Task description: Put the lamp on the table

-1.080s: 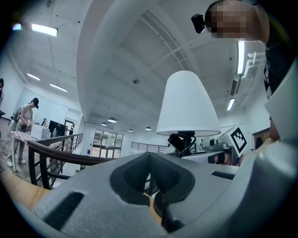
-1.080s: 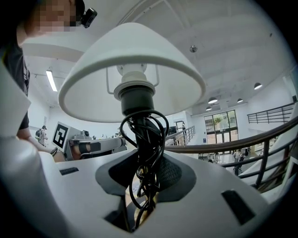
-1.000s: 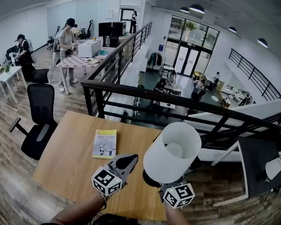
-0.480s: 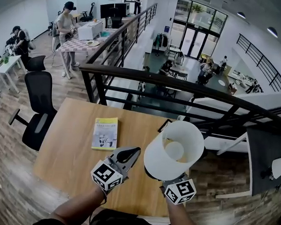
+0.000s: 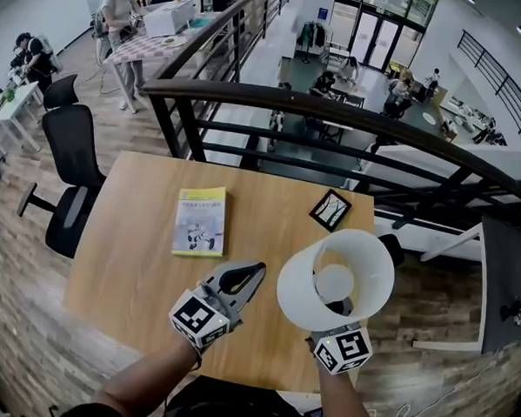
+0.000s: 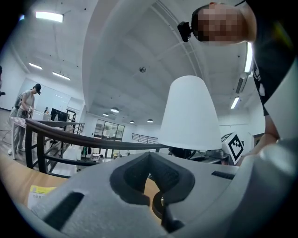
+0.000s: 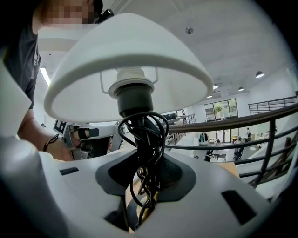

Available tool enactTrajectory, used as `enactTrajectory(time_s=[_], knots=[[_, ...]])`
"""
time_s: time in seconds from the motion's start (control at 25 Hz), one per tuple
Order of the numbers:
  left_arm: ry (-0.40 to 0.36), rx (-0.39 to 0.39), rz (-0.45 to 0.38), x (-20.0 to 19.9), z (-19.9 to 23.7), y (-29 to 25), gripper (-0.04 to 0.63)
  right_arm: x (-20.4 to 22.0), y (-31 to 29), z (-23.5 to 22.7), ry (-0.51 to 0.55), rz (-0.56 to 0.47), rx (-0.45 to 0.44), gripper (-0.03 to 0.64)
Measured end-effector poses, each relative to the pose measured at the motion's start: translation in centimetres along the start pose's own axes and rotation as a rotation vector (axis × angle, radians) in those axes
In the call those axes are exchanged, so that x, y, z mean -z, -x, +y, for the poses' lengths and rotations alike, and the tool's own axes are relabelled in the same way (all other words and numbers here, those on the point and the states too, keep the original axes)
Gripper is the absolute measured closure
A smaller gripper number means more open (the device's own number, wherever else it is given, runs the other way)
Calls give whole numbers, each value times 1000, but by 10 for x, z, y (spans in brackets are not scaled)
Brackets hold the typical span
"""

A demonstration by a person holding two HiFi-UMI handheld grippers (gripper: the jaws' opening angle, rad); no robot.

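The lamp (image 5: 301, 293) is held clear in the air over the near right corner of the table (image 5: 135, 266), close beside the left gripper (image 5: 244, 276); whether its foot touches the wood cannot be told. It is tilted so that the open top of its shade is turned up toward the head camera. The shade is plain white and cone-shaped, narrow at the top and wide at the bottom rim, and a white round socket is seen inside it. From below, in the right gripper view, a white collar and a thin wire frame are seen under the shade, with a black stem beneath them. A black cord is wound in loose loops round that stem and hangs down between the jaws. The right gripper (image 7: 145, 183) is clenched on the stem and its coiled cord, just under the socket. The jaws of the left gripper are brought together with nothing between them, and it is held low over the table's near edge. A yellow book (image 5: 200, 220) lies flat on the table's middle, well apart from the lamp, and a small black-framed square (image 5: 330, 209) lies near the far right edge. A dark railing (image 5: 335, 111) runs behind the table.
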State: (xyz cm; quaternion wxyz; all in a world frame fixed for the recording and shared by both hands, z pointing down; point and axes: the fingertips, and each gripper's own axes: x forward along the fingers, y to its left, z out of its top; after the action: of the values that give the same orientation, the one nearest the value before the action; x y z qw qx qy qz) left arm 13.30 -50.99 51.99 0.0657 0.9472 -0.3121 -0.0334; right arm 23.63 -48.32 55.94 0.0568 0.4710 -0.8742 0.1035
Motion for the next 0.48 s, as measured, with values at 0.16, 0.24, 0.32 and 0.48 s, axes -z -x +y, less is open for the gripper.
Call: enactTrajectory(time_s=[0.16,0.24,0.32,0.48], knots=[[9,5,4,20,9,-2,588,24,-10,-8,-6,16,13,502],[-3,10,13,31,13,-3,588,36,-15,-11,-11,24,21,502],[-6,14,29,42,13,-5,588,48,-16,-12,-14,35,27,502],[34,10,68,64,13,-8,588,78,-18,-22,-34,62,47,502]])
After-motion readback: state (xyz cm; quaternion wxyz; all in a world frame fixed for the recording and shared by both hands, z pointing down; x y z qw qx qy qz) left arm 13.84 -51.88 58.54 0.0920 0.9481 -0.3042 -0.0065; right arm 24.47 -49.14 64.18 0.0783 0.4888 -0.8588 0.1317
